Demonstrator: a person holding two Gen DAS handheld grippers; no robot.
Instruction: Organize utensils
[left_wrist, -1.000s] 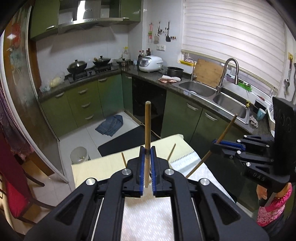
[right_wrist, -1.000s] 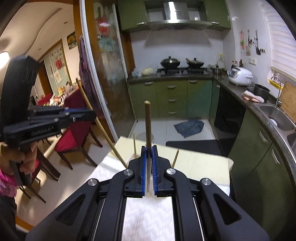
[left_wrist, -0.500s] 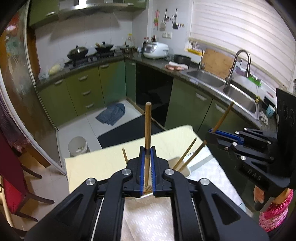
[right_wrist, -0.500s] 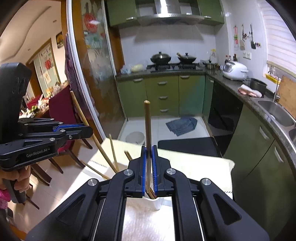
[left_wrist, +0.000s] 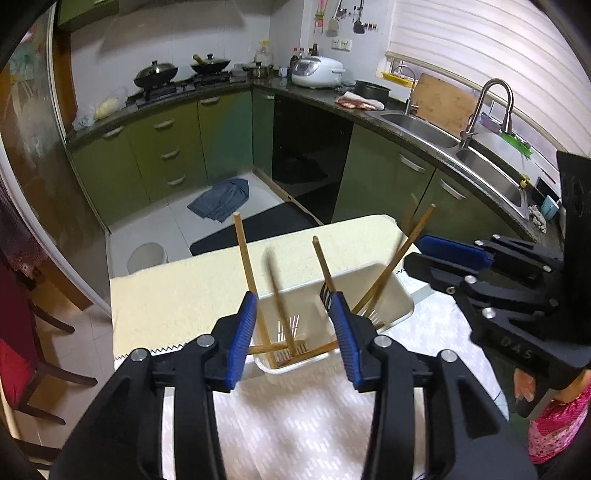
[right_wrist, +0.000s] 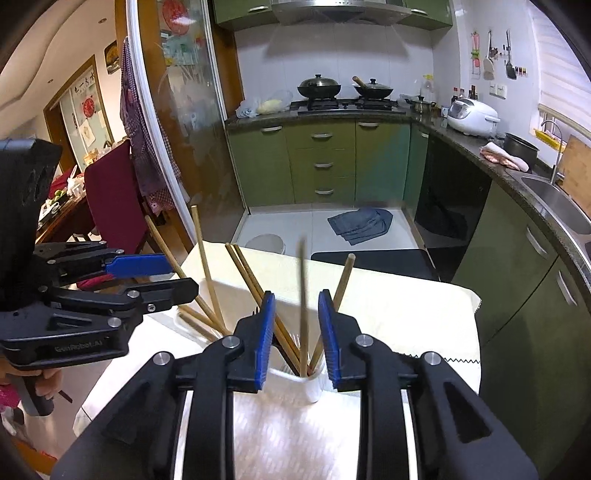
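Note:
A white slotted utensil holder (left_wrist: 397, 306) stands on the table and holds several wooden chopsticks. My left gripper (left_wrist: 291, 325) is open right above its near end; a blurred chopstick (left_wrist: 275, 288) drops between the jaws. My right gripper (right_wrist: 297, 330) is open above the holder's (right_wrist: 314, 387) other end, with a blurred chopstick (right_wrist: 303, 295) falling between its jaws. More chopsticks (right_wrist: 207, 266) lean in the holder to the left. Each gripper shows in the other's view, the right (left_wrist: 454, 262) and the left (right_wrist: 155, 277), both open.
The table has a cream cloth (left_wrist: 166, 295) at the far side and a white patterned mat (left_wrist: 295, 424) near me. Green kitchen cabinets (right_wrist: 321, 162), a sink (left_wrist: 476, 158) and a red chair (right_wrist: 114, 199) surround the table.
Both grippers came down over the holder and opened. Each let go of the chopstick it held, and both chopsticks now fall into the holder.

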